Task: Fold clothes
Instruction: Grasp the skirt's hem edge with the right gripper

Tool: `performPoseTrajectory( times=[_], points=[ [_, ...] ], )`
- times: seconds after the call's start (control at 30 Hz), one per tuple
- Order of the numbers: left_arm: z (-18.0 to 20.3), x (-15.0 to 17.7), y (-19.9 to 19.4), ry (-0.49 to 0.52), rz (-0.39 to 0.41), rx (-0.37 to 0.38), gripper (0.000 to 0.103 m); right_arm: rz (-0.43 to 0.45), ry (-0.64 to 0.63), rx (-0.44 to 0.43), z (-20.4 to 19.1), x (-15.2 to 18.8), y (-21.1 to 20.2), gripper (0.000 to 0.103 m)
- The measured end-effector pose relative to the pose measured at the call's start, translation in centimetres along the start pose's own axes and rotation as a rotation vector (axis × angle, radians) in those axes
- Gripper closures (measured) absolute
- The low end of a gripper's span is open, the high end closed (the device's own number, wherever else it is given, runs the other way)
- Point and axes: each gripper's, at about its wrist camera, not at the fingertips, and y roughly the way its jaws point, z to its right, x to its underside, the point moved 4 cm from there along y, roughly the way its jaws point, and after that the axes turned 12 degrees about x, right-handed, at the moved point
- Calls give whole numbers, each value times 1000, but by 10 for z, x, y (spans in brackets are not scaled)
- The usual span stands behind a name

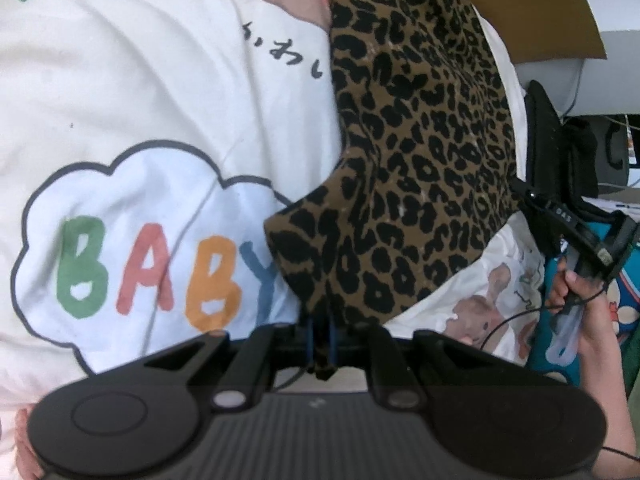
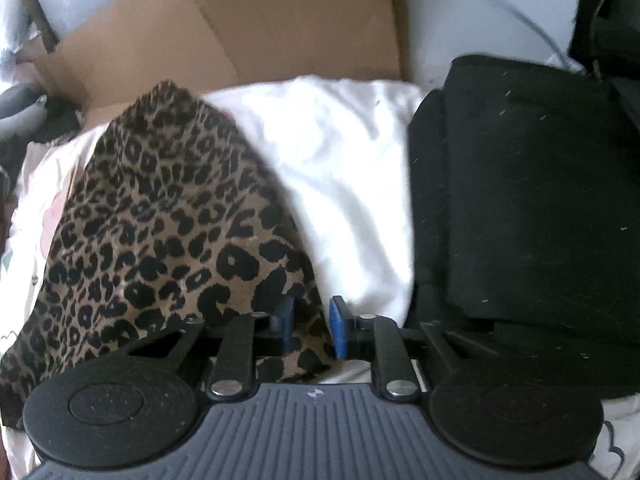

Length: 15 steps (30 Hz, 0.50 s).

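Observation:
A leopard-print garment point(image 1: 420, 140) lies in a long strip across a white sheet point(image 1: 140, 80) printed with a "BABY" cloud. My left gripper point(image 1: 320, 344) is shut on the garment's near corner, and the cloth bunches between its blue pads. In the right wrist view the same garment point(image 2: 160, 220) spreads to the left. My right gripper point(image 2: 311, 324) has its blue pads apart, with a corner of the leopard cloth lying in the gap between them. In the left wrist view a person's hand point(image 1: 572, 296) holds the right gripper's black handle point(image 1: 580, 240) at the garment's far right edge.
A folded black garment point(image 2: 520, 200) lies right of the leopard one, with white cloth point(image 2: 340, 180) between them. A brown cardboard sheet point(image 2: 240, 28) stands behind. Colourful printed fabric point(image 1: 560, 344) lies at the right edge of the left wrist view.

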Motion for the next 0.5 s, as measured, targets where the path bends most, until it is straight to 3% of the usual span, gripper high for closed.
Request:
performPoseTrajectory(
  times=[0.2,0.37,0.4,0.5],
  points=[
    [2,0,3,5,-4,0,95,-58,-2,-19,2,-1,13,77],
    [1,0,0,16,-7,-1,95,-96,-51,-51,-1,-1,18,71],
    [1,0,0,19,-8,-2,95,-99,-56,-58,-1,-1,19,73],
    [4,-1,-3,27,-6,0,96,-110,-55,-70,1,-3,18,97]
  ],
)
